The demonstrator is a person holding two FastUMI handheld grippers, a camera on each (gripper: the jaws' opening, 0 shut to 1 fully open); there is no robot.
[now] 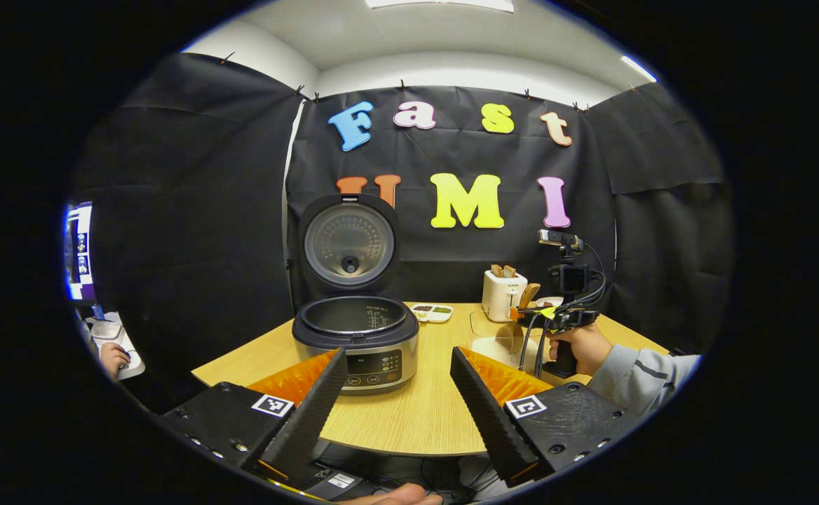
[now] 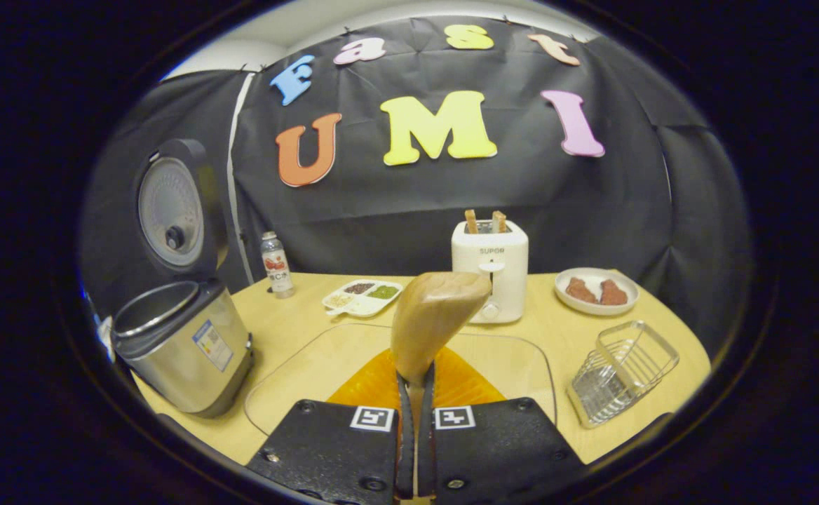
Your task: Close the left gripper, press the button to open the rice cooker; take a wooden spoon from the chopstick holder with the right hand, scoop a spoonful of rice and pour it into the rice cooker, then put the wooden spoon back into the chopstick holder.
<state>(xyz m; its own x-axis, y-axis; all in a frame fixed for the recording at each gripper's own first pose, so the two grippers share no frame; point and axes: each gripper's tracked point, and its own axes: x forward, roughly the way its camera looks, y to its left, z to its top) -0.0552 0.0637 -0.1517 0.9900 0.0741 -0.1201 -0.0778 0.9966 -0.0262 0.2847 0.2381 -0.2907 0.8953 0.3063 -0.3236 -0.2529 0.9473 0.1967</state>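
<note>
Left gripper view. Your left gripper [image 1: 397,393] is released: its two fingers stand wide apart and grasp nothing, low over the near edge of the desk [image 1: 423,414]. The rice cooker [image 1: 355,337] sits just beyond them, toward the desk's left side, with its lid [image 1: 350,242] swung fully upright and the inner pot exposed (contents cannot be judged from here). Toward the far edge you see a small divided dish [image 1: 432,312] and a white toaster [image 1: 504,293]. At the right side of the desk, a hand [image 1: 581,347] in a grey sleeve holds your right gripper [image 1: 532,308], with a wooden spoon [image 1: 527,294] at its front.

Right gripper view. Your right gripper [image 2: 415,393] is clenched on the wooden spoon [image 2: 430,319]: both fingers press on the handle, and the bowl of the spoon stands upright above them (you see its rounded back, so any load cannot be told). Below it lies a clear tray [image 2: 515,365] on the desk [image 2: 297,322]. The open rice cooker [image 2: 185,344] stands at the desk's left edge, lid [image 2: 174,207] raised. Along the far edge you find a small bottle [image 2: 276,265], the divided dish [image 2: 362,296], the toaster [image 2: 490,270] and a plate [image 2: 595,291] with two brown pieces. A wire basket [image 2: 620,372] rests tilted at the right edge.
</note>
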